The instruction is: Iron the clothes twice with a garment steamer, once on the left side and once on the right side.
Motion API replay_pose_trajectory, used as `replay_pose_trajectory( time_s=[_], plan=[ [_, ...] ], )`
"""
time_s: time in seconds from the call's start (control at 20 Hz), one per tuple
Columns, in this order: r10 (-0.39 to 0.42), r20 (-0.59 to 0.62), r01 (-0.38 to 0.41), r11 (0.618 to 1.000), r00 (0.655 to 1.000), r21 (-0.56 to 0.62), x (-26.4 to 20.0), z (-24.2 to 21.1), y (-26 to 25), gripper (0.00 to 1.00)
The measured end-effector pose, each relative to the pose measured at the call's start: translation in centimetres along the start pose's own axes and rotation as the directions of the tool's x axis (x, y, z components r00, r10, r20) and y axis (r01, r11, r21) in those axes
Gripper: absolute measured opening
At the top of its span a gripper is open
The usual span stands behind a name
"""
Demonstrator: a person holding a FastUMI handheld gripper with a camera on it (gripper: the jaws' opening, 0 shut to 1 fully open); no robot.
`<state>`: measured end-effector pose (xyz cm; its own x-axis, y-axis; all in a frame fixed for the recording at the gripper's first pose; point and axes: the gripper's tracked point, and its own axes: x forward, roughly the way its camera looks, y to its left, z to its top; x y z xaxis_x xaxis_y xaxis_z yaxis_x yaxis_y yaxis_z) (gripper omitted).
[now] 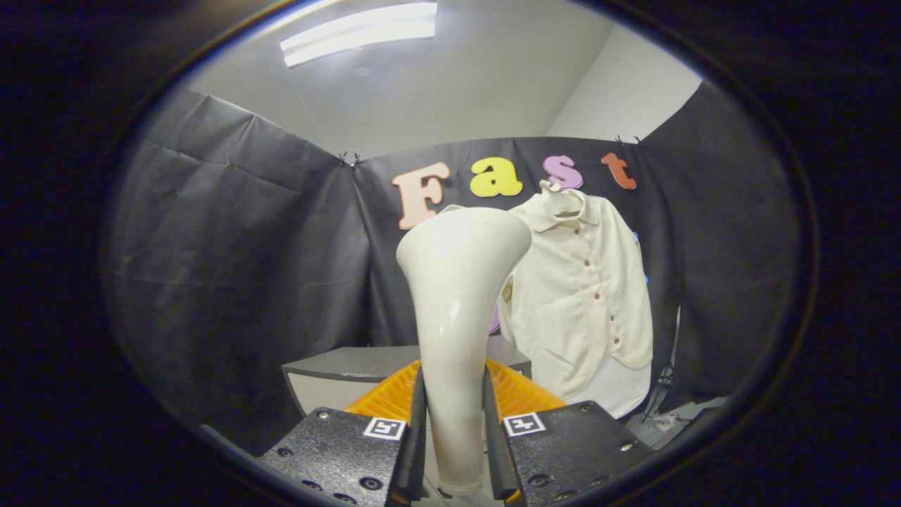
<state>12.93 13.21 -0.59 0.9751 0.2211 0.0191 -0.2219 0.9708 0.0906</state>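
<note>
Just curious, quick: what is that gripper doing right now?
Gripper: shut on the garment steamer, both fingers pressing its handle.

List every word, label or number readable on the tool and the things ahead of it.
Steamer, clamped between both fingers of the tool: no text.
Shirt hanging beyond the fingers: no text.
Square markers on the tool: black-and-white patterns, no words.
Orange crate: no text.

A staged recording booth: black cloth walls [232,232] clipped up below a white ceiling with a strip light [359,32]
</note>
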Motion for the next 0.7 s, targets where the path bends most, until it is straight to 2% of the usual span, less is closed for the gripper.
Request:
replay_pose_trajectory(
  time_s=[0.25,0.55,0.7],
  plan=[
    [-0.017,-0.025,0.015,0.996,1.0,-0.084,-1.8,-2.8,-0.2,0.36],
    [-0.014,0.012,0.015,0.997,1.0,-0.074,-4.8,-3.7,-1.4,0.36],
    [-0.04,0.01,0.041,0.999,0.999,-0.031,-5.4,-4.2,-2.8,0.36]
  ],
)
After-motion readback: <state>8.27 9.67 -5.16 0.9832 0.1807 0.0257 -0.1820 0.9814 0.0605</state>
